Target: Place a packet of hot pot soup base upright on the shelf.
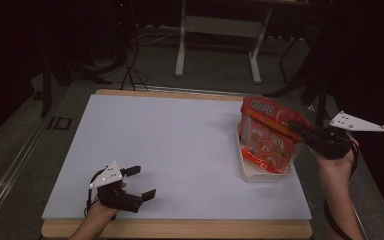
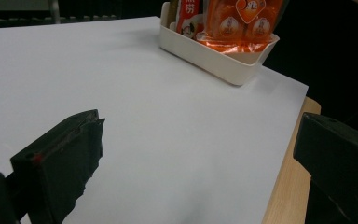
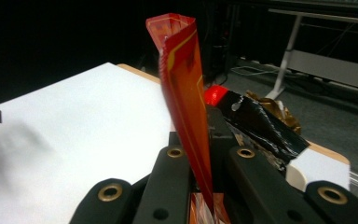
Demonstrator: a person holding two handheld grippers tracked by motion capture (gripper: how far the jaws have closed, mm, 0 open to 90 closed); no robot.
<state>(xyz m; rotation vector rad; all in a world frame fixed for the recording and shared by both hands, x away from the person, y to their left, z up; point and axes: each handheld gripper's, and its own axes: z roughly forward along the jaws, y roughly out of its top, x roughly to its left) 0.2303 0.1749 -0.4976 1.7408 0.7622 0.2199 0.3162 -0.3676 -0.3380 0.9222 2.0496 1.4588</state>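
dark room, grey floor (image 1: 215,65), white-legged stand (image 1: 217,25)

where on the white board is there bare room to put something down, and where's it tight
Most of the white board is bare: the whole stretch between the left gripper near the front edge and the white tray on the right side. It is crowded only at that tray, where the right gripper pinches the orange snack bag.

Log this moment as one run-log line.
right tongs: shut on orange snack bag | bag: upright in white bin | left tongs: open, nothing between, over white board
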